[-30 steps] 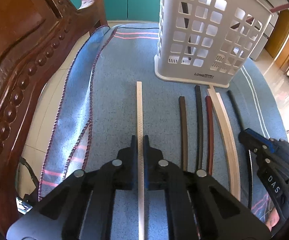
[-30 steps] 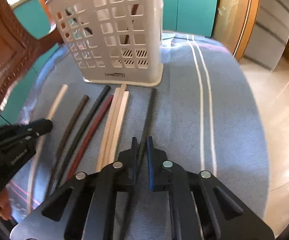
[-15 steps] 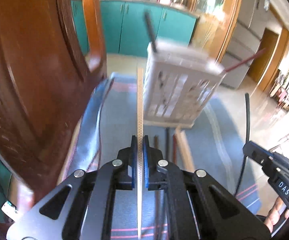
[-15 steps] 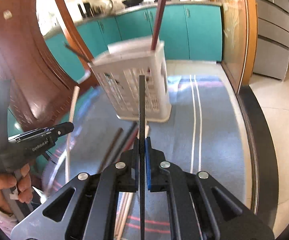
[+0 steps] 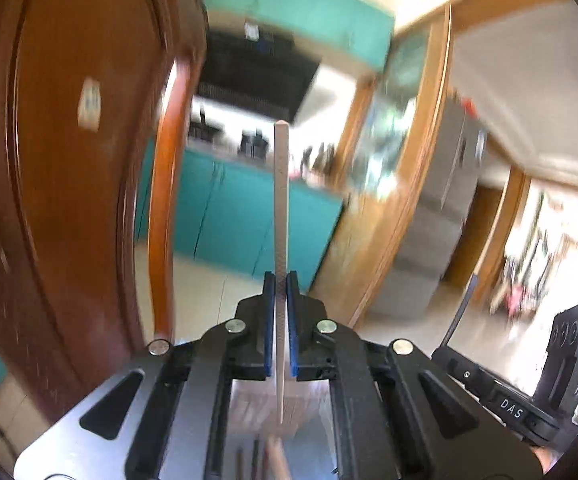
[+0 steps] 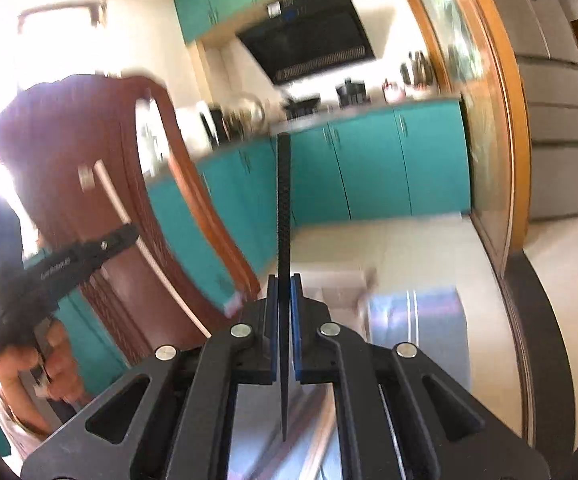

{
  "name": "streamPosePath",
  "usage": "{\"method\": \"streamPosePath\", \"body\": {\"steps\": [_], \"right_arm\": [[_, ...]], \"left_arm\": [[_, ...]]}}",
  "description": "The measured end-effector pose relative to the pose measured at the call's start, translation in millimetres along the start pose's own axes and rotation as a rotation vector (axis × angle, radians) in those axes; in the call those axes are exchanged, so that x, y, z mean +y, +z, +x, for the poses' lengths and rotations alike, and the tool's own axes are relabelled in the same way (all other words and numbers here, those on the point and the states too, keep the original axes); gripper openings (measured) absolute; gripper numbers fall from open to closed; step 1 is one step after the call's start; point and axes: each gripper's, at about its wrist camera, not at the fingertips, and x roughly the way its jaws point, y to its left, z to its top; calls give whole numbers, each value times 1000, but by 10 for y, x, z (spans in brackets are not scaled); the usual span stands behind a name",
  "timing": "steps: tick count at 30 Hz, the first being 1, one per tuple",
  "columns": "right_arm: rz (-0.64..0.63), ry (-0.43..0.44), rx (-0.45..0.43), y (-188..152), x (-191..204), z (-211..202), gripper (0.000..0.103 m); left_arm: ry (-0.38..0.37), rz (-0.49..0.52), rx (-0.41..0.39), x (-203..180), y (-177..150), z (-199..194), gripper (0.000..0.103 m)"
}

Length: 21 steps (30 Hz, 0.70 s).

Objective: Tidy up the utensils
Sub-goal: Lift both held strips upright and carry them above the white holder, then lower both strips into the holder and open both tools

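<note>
My left gripper [image 5: 280, 280] is shut on a white chopstick [image 5: 280, 200] and holds it upright, high above the table. My right gripper [image 6: 284, 282] is shut on a black chopstick [image 6: 284, 208], also pointing up. The left gripper [image 6: 123, 236] with its white chopstick [image 6: 129, 224] shows at the left of the right wrist view. The right gripper's body [image 5: 529, 392] and its black chopstick [image 5: 463, 308] show at the lower right of the left wrist view. The white basket's top [image 6: 337, 284] is blurred, low behind the right gripper. Several chopsticks [image 5: 273, 456] lie blurred below the left gripper.
A carved wooden chair back [image 5: 69, 180] stands close on the left. The blue cloth [image 6: 421, 328] covers the table below. Teal kitchen cabinets [image 6: 389, 160], a wooden door frame [image 6: 489, 140] and a grey fridge [image 5: 441, 220] are beyond.
Both grippers lifted their chopsticks off the cloth and tilted them upward. The views swung from the table and basket up to the kitchen.
</note>
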Motion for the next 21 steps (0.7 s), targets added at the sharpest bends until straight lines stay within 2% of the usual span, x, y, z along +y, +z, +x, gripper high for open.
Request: {"method": "streamPosePath", "body": {"steps": [3, 7, 10, 13, 17, 21], "right_arm": [[3, -30, -140, 303, -4, 42, 6], [-25, -112, -277, 380, -79, 243, 6], [1, -143, -225, 218, -231, 605, 6], [-19, -200, -177, -2, -290, 897, 6], [-70, -192, -126, -198, -240, 1023, 6], [-125, -203, -109, -320, -178, 992, 6]], "left_arm": [[15, -46, -46, -17, 32, 79, 6], [56, -38, -76, -17, -121, 363, 7], [89, -38, -61, 43, -255, 660, 7], [114, -21, -8, 65, -388, 906, 7], [157, 44, 64, 14, -572, 1198, 7], [168, 66, 109, 8, -647, 1253, 7]]}}
